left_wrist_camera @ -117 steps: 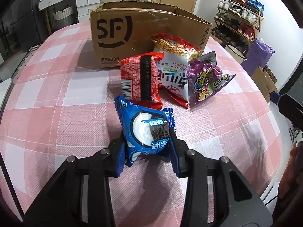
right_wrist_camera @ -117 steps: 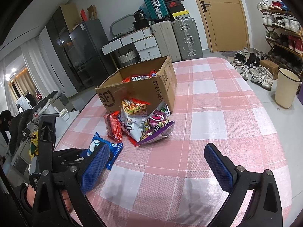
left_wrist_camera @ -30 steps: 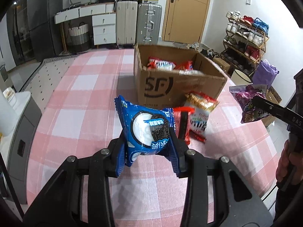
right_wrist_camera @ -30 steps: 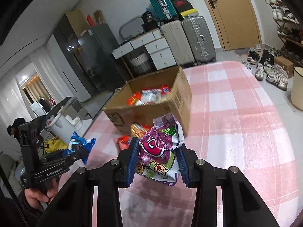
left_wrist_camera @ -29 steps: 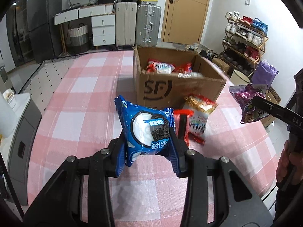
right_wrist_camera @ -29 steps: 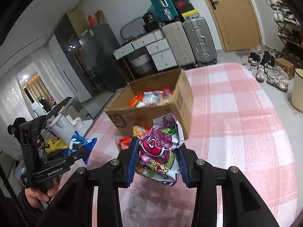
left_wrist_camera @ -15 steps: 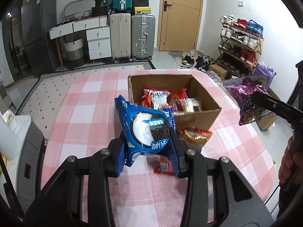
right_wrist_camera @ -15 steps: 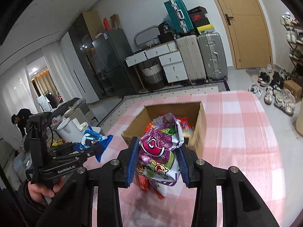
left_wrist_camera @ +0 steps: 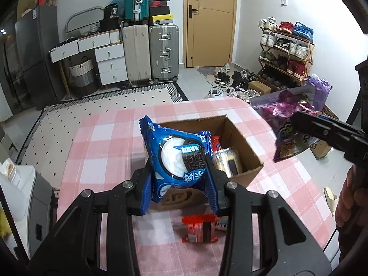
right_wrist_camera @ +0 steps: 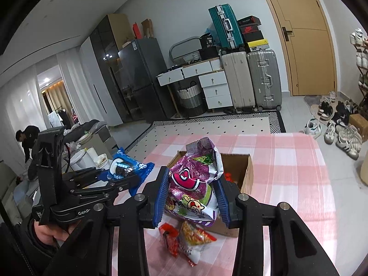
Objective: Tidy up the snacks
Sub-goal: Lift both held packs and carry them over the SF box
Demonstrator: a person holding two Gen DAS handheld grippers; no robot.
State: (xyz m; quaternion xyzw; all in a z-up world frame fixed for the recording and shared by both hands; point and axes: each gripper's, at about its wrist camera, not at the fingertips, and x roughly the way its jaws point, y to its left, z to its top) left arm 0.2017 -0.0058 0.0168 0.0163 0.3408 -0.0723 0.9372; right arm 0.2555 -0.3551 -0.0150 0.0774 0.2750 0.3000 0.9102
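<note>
Left tool (left_wrist_camera: 180, 184) clenches blue cookie packet (left_wrist_camera: 177, 158); right tool (right_wrist_camera: 192, 201) clenches crinkled purple bag (right_wrist_camera: 193, 184)

Blue cookie packet (left_wrist_camera: 181, 161) in the left claw (left_wrist_camera: 179, 184) hides the near-left part of the cardboard box (left_wrist_camera: 241, 142), so the contents there cannot be told. In the right wrist view, the purple snack bag (right_wrist_camera: 193, 191) covers most of the box opening. Red packet (left_wrist_camera: 199, 228) on the surface (left_wrist_camera: 101, 151) is partly behind the claw arm, its print too small to read.
</note>
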